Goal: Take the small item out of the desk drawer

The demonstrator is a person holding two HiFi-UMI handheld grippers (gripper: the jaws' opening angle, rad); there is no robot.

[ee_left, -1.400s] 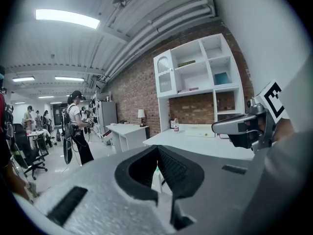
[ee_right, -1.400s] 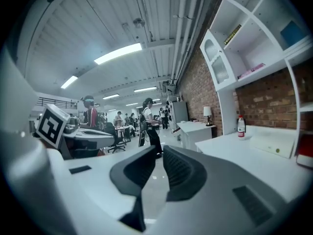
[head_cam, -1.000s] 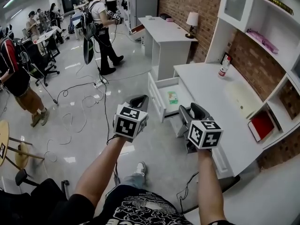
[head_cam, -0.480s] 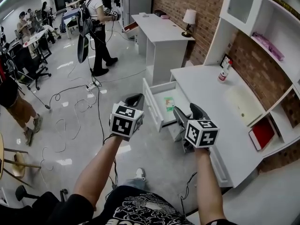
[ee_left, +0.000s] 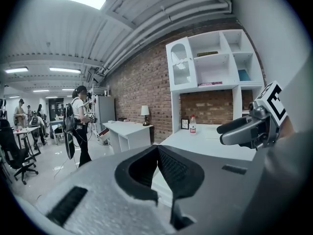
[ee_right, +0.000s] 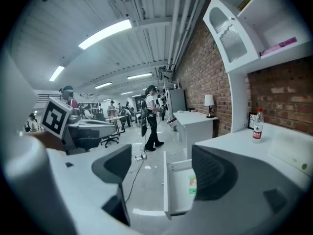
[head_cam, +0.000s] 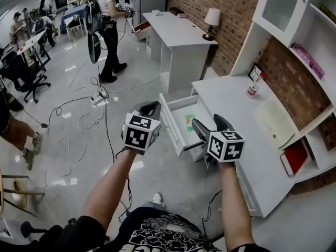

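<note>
Item (head_cam: pixel 189 121) in drawer (head_cam: pixel 169 121) beyond R claw (head_cam: pixel 207 125) (opening, empty).

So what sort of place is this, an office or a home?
Probably a large lab or studio with home-style furniture: a white desk against a brick wall, cables trailing over the floor, and other people working nearby.
</note>
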